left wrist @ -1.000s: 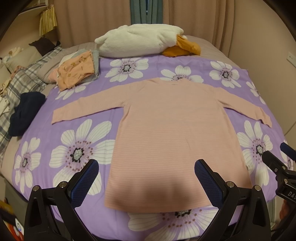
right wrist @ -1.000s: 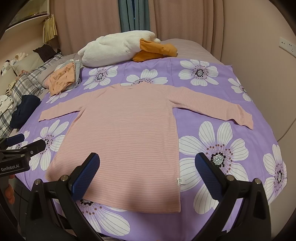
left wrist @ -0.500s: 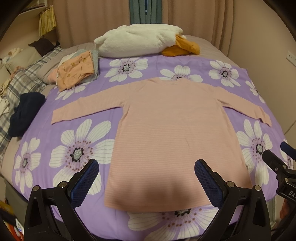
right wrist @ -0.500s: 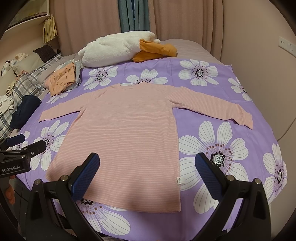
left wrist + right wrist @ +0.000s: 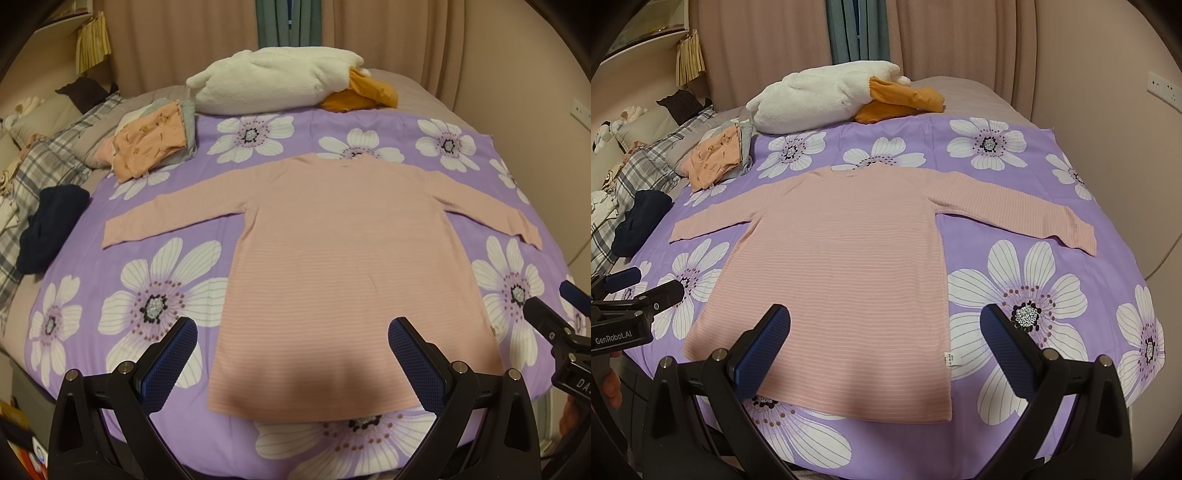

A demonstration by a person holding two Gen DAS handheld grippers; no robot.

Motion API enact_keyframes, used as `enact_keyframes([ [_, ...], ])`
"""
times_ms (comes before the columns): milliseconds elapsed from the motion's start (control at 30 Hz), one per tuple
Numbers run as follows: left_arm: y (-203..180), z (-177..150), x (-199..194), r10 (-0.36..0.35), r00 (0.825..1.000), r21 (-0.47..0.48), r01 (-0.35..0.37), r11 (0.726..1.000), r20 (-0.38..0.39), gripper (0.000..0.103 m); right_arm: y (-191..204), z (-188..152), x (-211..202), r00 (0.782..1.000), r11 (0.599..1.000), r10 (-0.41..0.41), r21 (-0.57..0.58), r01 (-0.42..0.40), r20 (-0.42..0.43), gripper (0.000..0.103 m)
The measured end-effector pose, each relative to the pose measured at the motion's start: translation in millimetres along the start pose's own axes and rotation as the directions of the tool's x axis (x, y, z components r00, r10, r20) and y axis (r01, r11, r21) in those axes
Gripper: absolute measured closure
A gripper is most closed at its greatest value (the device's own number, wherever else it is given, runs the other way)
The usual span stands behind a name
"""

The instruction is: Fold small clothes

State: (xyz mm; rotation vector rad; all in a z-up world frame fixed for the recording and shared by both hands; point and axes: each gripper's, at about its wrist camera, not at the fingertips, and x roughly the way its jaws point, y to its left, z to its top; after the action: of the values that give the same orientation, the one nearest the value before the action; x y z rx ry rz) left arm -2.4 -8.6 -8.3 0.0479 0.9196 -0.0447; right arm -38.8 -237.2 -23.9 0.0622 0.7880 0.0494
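Note:
A pink striped long-sleeved top (image 5: 343, 258) (image 5: 842, 266) lies flat on the purple flowered sheet (image 5: 159, 280) (image 5: 1027, 288), both sleeves spread out sideways and the hem nearest me. My left gripper (image 5: 293, 345) hangs open above the hem, holding nothing. My right gripper (image 5: 886, 341) is also open and empty, above the hem's right half. Each gripper shows at the edge of the other's view: the right gripper (image 5: 554, 314) and the left gripper (image 5: 639, 291).
A stack of folded small clothes (image 5: 155, 144) (image 5: 718, 155) sits at the back left. A white and orange plush goose (image 5: 284, 83) (image 5: 834, 98) lies behind the top. A dark navy garment (image 5: 48, 229) and plaid bedding (image 5: 44, 162) lie at the left.

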Motion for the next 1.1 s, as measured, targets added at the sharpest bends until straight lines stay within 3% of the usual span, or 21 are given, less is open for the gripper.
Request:
enact_keyframes([
  [500,2,-2,16,-0.033,0.999,-0.023,0.032,0.999,-0.036,0.001,-4,-2,4,1.0,1.0,0.008,0.019,-0.007,-0.014,0.0],
  [667,11,-7,44,-0.048,0.995,-0.08,0.041,0.996,-0.087,0.001,-27,-13,21,0.992,0.984,0.122,0.132,-0.118,-0.021,0.0],
  [800,12,-7,62,-0.07,0.99,-0.098,0.058,0.994,-0.122,0.001,-61,-24,45,0.977,0.935,0.214,0.294,-0.196,-0.029,0.0],
  [1000,20,0,88,-0.197,0.971,-0.202,0.168,0.965,-0.136,0.001,-129,-40,65,0.997,0.89,0.076,0.448,-0.083,0.033,0.001],
  [1100,17,8,97,-0.232,0.964,-0.224,0.199,0.954,-0.132,0.001,-169,-43,74,0.998,0.834,0.037,0.548,-0.062,0.058,0.003],
])
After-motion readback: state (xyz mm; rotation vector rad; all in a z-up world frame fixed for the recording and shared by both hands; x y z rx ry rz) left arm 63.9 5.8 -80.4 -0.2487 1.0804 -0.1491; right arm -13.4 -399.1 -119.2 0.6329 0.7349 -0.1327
